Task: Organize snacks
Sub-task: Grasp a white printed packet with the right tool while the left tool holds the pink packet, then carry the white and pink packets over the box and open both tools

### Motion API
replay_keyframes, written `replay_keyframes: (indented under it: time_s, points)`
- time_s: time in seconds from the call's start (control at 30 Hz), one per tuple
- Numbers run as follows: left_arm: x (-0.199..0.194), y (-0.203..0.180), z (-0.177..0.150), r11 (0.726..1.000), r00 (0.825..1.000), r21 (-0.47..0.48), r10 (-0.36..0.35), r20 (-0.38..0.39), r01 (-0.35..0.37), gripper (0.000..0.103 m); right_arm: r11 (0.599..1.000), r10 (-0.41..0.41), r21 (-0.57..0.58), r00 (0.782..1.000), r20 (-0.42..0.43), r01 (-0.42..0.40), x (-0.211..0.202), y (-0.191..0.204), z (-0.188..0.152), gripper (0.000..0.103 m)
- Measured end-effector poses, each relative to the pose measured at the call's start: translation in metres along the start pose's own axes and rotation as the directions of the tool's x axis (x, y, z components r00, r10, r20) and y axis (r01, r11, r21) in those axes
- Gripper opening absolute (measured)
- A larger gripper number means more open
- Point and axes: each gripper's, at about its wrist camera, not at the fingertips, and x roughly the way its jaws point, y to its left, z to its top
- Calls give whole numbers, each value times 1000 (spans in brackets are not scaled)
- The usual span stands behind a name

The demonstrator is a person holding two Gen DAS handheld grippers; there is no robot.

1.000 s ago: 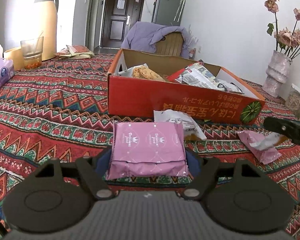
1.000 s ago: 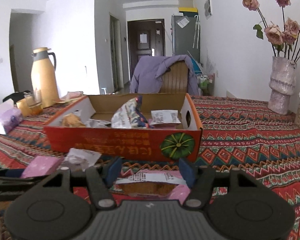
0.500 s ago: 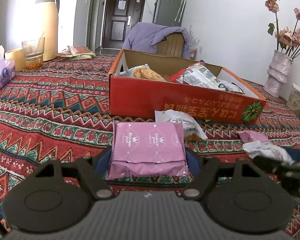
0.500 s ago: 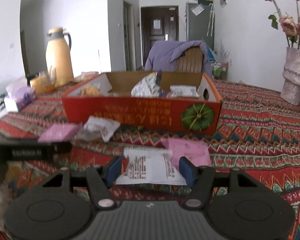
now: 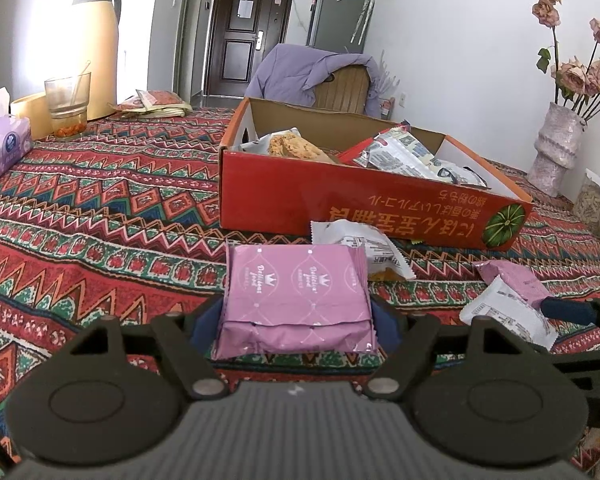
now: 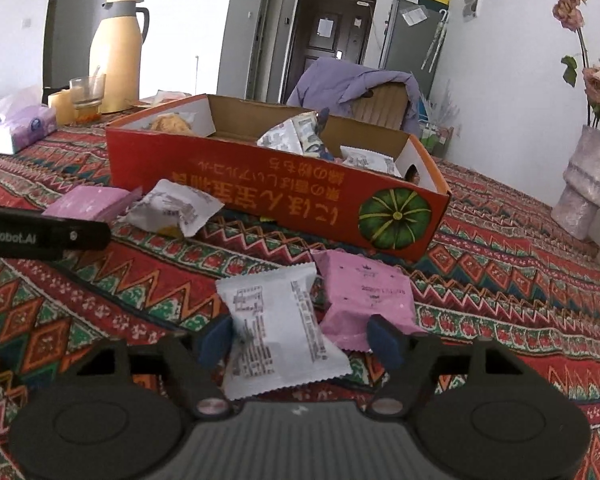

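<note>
My left gripper (image 5: 296, 316) fingers grasping pink packet (image 5: 296, 296); right gripper (image 6: 300, 338) fingers released, just opening, astride white packet (image 6: 276, 336). I'd centre before clenching.

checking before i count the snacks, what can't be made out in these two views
- Floor of the red carton: both views, hidden by its front wall and the packets piled inside, so no count.
- Print on the white packet: right wrist view, too small to read.
- Underside of the pink packet between the left gripper pads: left wrist view, hidden by the packet itself.
- Right gripper: only one blue tip shows in the left wrist view.
</note>
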Motion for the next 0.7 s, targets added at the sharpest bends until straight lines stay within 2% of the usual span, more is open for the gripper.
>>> replay_keyframes:
  time_s: [0.13,0.2,0.27,0.37,0.7]
  points:
    - [0,0,0,1000,1000,-1,0,0,0,77,997,-20,-78,999,28,22,0,9,1,71]
    - [0,0,0,1000,1000,-1,-1,0,1,77,990,-19,-142,999,36,24,-1,17,1,63]
    - [0,0,0,1000,1000,0,0,0,0,77,980,-15,-196,999,41,23,-1,23,0,45]
    - [0,0,0,1000,1000,0,0,0,0,77,971,-15,-238,999,42,25,-3,29,0,40]
    - [-7,-3,0,1000,1000,0,-4,22,4,77,993,18,-117,993,119,-4,-26,12,2,39]
